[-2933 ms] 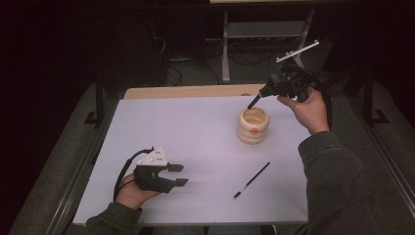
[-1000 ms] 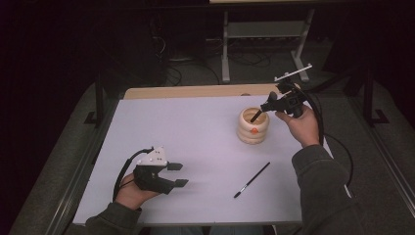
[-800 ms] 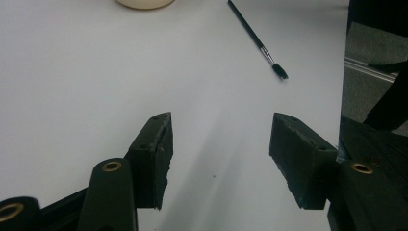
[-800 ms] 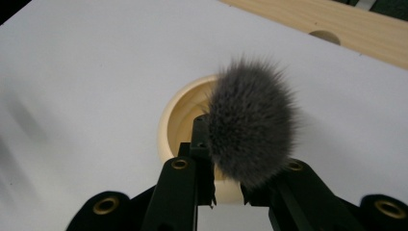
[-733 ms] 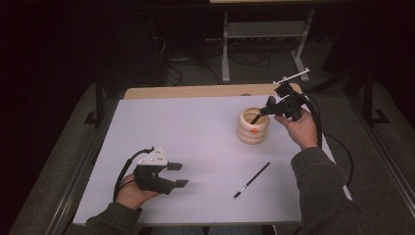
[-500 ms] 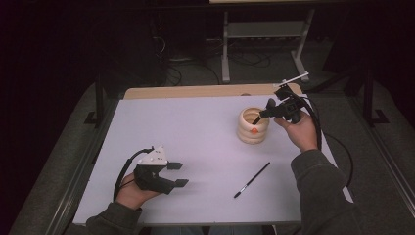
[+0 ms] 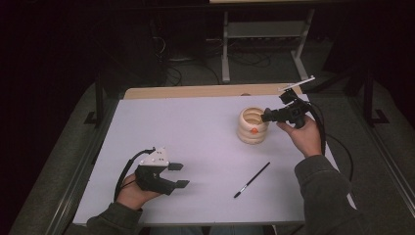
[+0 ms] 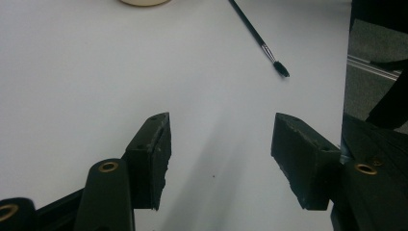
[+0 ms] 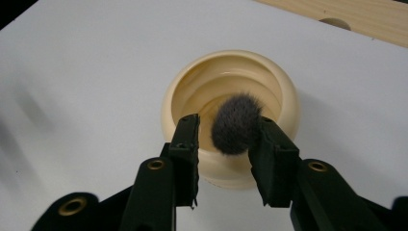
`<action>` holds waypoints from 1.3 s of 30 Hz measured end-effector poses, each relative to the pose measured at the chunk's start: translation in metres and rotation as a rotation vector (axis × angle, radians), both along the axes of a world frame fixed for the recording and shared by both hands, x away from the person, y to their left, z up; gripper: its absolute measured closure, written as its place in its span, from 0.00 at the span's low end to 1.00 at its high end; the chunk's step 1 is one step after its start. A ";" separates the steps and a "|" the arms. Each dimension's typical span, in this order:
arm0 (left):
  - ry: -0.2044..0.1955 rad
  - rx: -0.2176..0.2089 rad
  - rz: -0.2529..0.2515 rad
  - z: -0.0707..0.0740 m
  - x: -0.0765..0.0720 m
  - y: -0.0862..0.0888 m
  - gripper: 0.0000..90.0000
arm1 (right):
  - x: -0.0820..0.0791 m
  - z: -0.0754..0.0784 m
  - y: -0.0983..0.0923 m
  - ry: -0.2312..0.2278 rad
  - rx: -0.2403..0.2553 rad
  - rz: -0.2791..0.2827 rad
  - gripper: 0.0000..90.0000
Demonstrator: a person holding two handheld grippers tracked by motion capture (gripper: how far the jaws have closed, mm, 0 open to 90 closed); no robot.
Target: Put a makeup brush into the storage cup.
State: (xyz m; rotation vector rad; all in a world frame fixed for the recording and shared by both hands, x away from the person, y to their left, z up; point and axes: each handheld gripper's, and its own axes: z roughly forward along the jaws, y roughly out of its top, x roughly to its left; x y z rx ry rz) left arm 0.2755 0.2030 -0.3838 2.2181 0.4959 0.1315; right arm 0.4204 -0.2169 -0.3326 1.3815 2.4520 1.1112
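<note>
Left gripper [image 7: 177, 175] lower left of the high view, same spot as in the earlier frames, jaws apart over bare white table [image 7: 195, 132], nothing between them. Thin black brush [image 7: 251, 179] lies flat at lower centre, unmoved, well apart from both grippers; in the left gripper view it sits upper right, beyond the jaws. Right gripper [image 7: 266, 116] has pulled back from the cream ribbed pot [image 7: 253, 126]: 1 second ago its tip was over the pot mouth, now it is just right of the rim. Its jaws have just been opening. In the right gripper view the fluffy grey brush head [image 9: 236, 123] stands in the gap, against the right pad, clear of the left, over the pot's mouth.
</note>
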 end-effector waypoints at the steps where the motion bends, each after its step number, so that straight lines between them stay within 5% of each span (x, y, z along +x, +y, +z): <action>1: -0.005 0.002 0.002 0.000 0.000 0.000 0.43 | -0.002 0.000 -0.001 -0.002 0.005 0.000 0.67; 13: -0.004 -0.003 0.020 0.000 0.002 0.003 0.42 | -0.017 -0.007 -0.015 -0.011 0.049 -0.010 0.60; 39: 0.001 -0.005 0.043 -0.002 0.008 0.011 0.41 | -0.041 -0.014 -0.008 -0.039 0.073 0.089 0.54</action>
